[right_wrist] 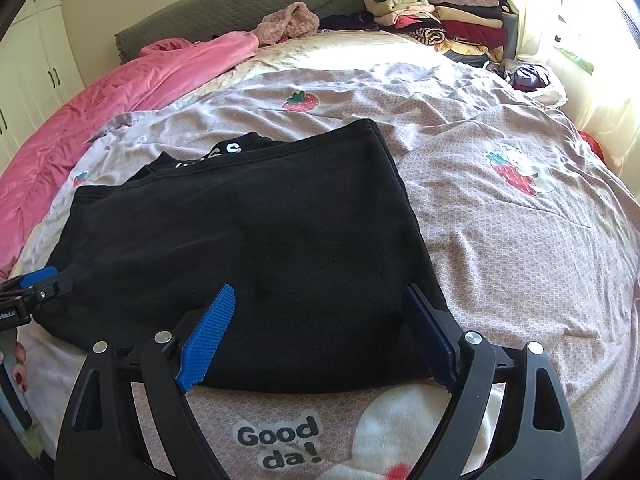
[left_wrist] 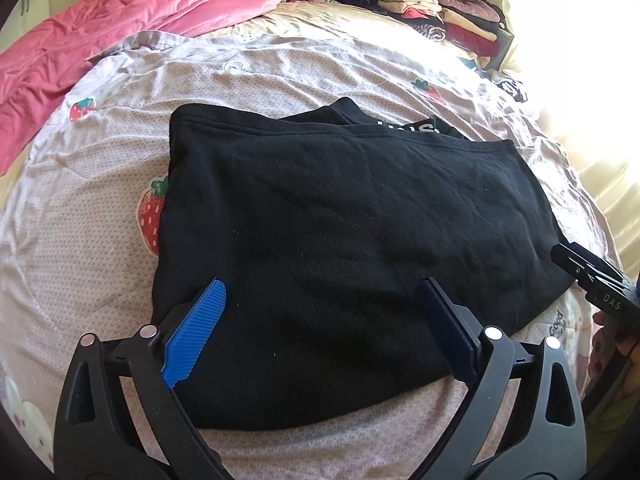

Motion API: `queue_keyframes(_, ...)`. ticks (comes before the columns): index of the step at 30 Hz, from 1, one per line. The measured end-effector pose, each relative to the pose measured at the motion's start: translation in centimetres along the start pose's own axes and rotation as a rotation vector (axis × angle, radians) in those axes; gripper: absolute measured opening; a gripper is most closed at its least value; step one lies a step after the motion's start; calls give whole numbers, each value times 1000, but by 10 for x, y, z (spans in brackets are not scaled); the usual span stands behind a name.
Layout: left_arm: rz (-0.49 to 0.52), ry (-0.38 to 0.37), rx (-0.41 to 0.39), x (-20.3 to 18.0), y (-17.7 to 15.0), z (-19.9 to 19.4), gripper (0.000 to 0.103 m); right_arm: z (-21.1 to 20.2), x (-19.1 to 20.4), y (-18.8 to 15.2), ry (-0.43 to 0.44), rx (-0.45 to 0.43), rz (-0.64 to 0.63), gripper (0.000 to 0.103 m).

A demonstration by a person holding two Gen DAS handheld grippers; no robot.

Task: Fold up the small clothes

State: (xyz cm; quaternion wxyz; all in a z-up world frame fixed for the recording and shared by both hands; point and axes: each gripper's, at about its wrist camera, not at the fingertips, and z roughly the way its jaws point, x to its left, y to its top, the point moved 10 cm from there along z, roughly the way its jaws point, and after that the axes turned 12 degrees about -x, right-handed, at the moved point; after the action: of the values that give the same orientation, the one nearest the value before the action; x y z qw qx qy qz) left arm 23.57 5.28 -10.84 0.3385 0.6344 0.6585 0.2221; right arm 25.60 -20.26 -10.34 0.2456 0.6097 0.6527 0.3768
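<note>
- A bed [right_wrist: 500,240] covered with a pale pink sheet printed with strawberries fills both views; the words "Good da!" are printed near its front edge.
- A pink blanket [left_wrist: 100,36] lies crumpled along the bed's left edge, running toward the far left corner.
- A black garment [left_wrist: 340,220], folded into a rough rectangle, lies flat near the front edge of the bed, around the middle. White lettering shows on a layer peeking out at its far side.
- A stack of folded clothes [right_wrist: 448,20] in many colours sits at the far right corner.
- My left gripper [left_wrist: 320,320] hovers over the near left part of the garment, its blue fingers [left_wrist: 196,332] spread wide, pinching nothing.
- My right gripper [right_wrist: 320,332] hovers over the garment's near right corner, fingers likewise spread wide apart and empty.
</note>
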Motion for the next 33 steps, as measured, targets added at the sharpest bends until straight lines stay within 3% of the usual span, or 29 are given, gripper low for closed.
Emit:
queue_keyframes(27,-9,62,-88,5,23,-49,93,-48,40,30,107,-111,-12,92)
queue_keyframes(33,12,114,-125,21,29,-61,93,-55,61,37,144,-128,-36,92)
